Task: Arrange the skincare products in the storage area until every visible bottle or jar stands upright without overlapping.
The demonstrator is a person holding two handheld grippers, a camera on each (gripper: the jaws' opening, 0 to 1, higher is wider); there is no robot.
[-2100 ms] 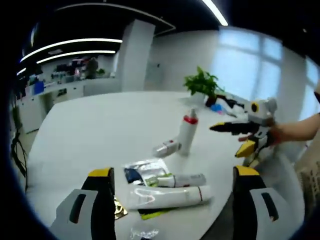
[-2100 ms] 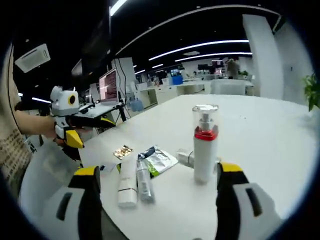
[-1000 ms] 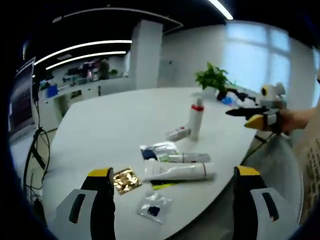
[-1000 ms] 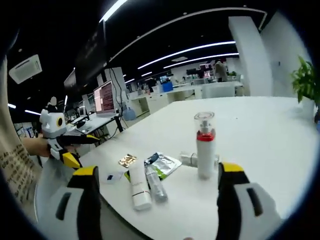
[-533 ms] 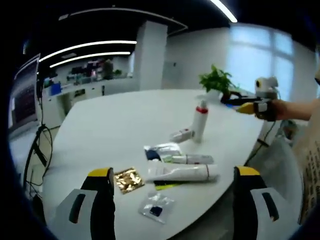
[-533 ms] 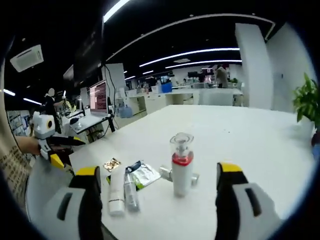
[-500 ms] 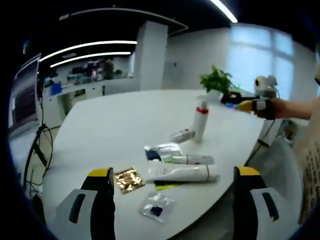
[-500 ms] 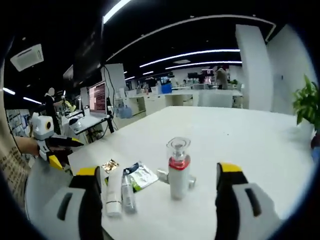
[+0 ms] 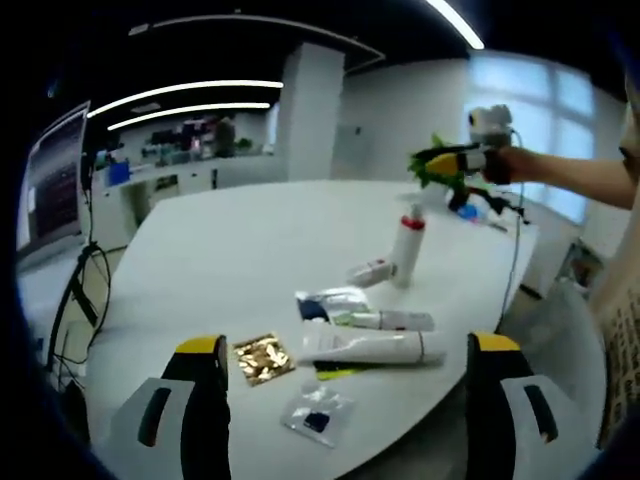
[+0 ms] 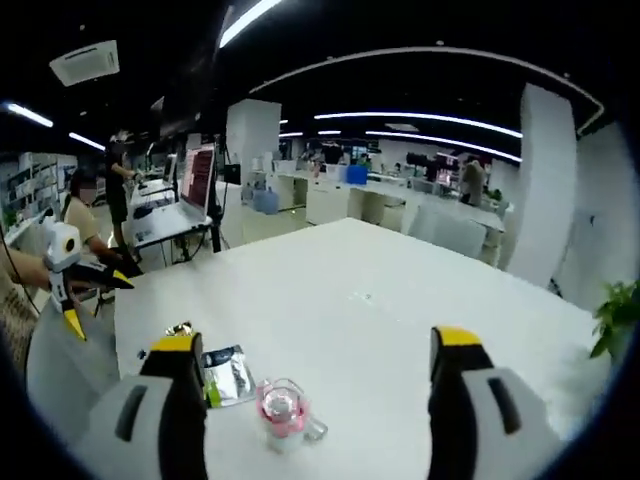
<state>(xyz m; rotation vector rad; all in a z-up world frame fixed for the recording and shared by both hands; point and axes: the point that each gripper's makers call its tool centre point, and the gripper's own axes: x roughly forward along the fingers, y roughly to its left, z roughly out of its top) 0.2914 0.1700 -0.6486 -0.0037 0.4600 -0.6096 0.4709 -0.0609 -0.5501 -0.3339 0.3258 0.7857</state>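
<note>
The pump bottle (image 9: 408, 247) stands upright on the bench (image 9: 230, 240), directly below the right tool (image 10: 310, 375), which hangs wide open and empty. The left tool (image 9: 340, 350) (also open, empty) is nearer the large tube (image 9: 372, 347), lying with its long axis left-right.

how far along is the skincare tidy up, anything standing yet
Barely begun. Done: one pump bottle stands upright on the white table. In hand: nothing; the left tongs and right tongs are open and empty. Left: the small bottle beside it, the large tube and the slim tube lie flat among sachets.
</note>
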